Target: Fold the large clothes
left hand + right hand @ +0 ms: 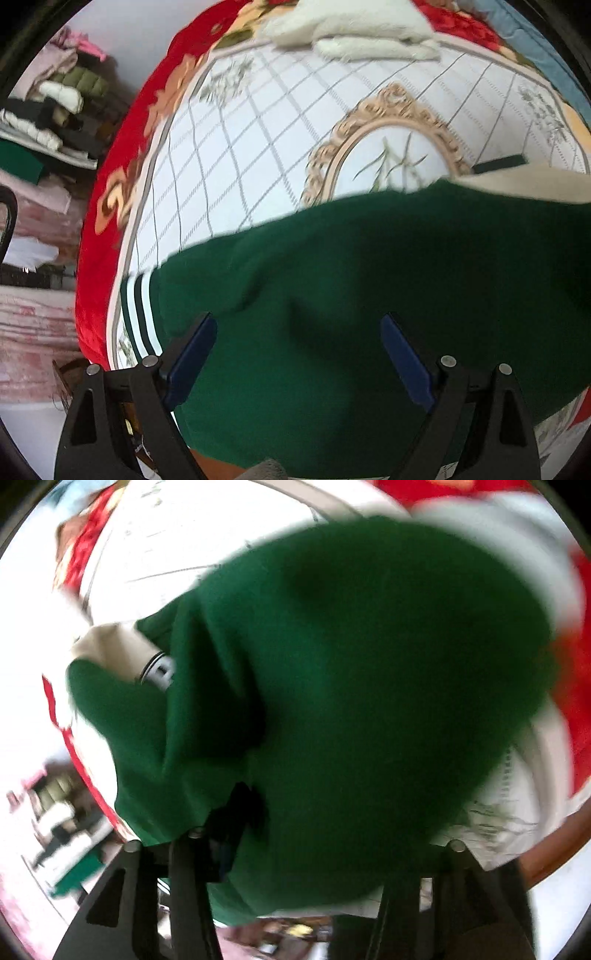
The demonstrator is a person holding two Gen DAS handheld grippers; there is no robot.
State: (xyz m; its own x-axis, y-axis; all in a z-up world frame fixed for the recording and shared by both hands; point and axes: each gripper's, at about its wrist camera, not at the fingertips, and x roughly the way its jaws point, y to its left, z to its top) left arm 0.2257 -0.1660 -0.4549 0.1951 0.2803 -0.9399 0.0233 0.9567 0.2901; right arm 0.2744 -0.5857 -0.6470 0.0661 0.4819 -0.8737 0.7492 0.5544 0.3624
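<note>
On the bed [258, 122], left gripper [299, 347] jaws gape wide above the green garment [369, 277]; right gripper [295, 849] jaw state cannot be told.

The left hand-held gripper [298, 334] has its two blue fingers [194, 350] spread wide apart, pointing forward and down. The right hand-held gripper [306, 849] is blurry and mostly covered, so its fingers cannot be made out.
</note>
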